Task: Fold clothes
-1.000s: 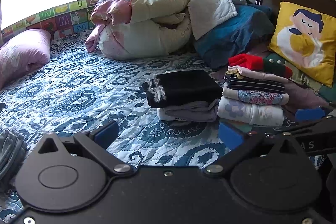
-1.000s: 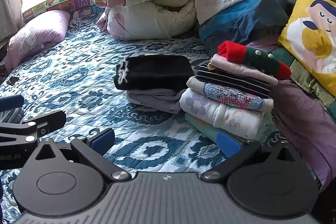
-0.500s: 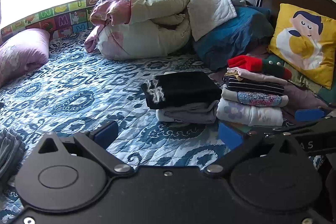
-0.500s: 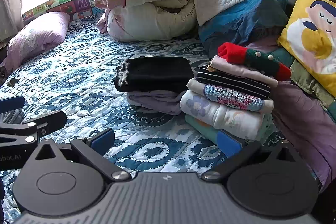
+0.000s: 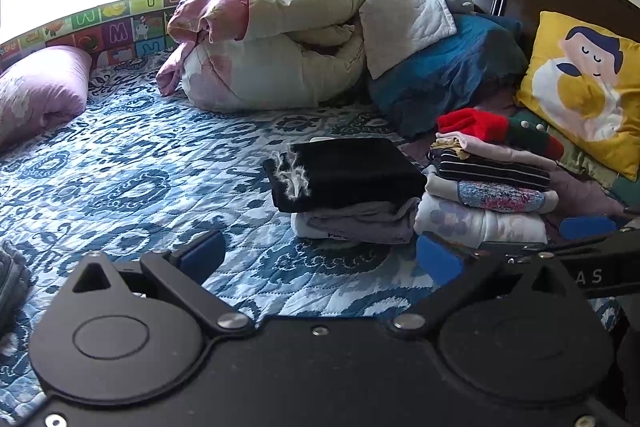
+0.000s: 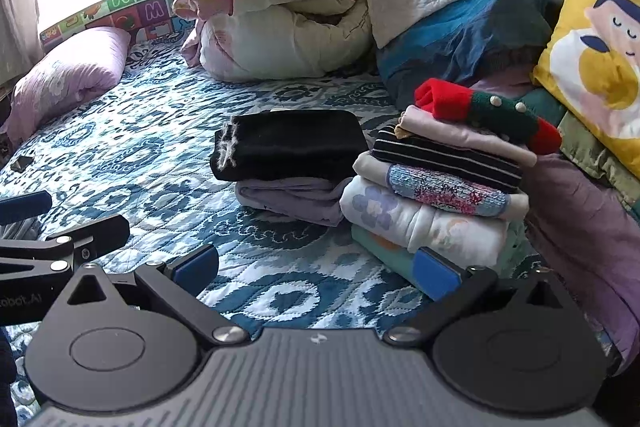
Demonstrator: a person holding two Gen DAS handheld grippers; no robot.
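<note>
Left wrist view
Left gripper (image 5: 320, 255): jaws stood wide apart with nothing between them, above the blue patterned bedspread (image 5: 132, 167).
Short pile (image 5: 348, 187): a black folded garment (image 5: 344, 171) with a frayed white patch lay on a grey folded garment (image 5: 356, 223), in the middle of the bed.
Tall stack (image 5: 488, 187): folded clothes stood just right of the short pile, topped by a red and green knit (image 5: 496, 131).
Unfolded item: a grey garment (image 5: 12, 275) lay at the left edge, near the left gripper.
Handling, judged: soft, light, limp cloth; it would sag and drape when lifted, so hold was best taken at a hem or a corner.
Cut off: most of the grey garment lay outside the frame; its type and spread could not be told.

Right wrist view
Right gripper (image 6: 316, 267): fingers were spread and held nothing; its right pad (image 6: 436, 273) sat close against the foot of the tall stack (image 6: 436, 187), contact not certain.
Left gripper (image 6: 60, 247): seen at the left edge, well apart from both piles.
Stack risk, judged: the knit on top overhung and looked liable to slide if the stack was nudged.
Hidden: the stack's bottom layer, a green piece (image 6: 384, 251), was partly screened by the pad.
Background: a rolled quilt (image 6: 288, 15) and a yellow cushion (image 6: 600, 67) lay at the head of the bed.
</note>
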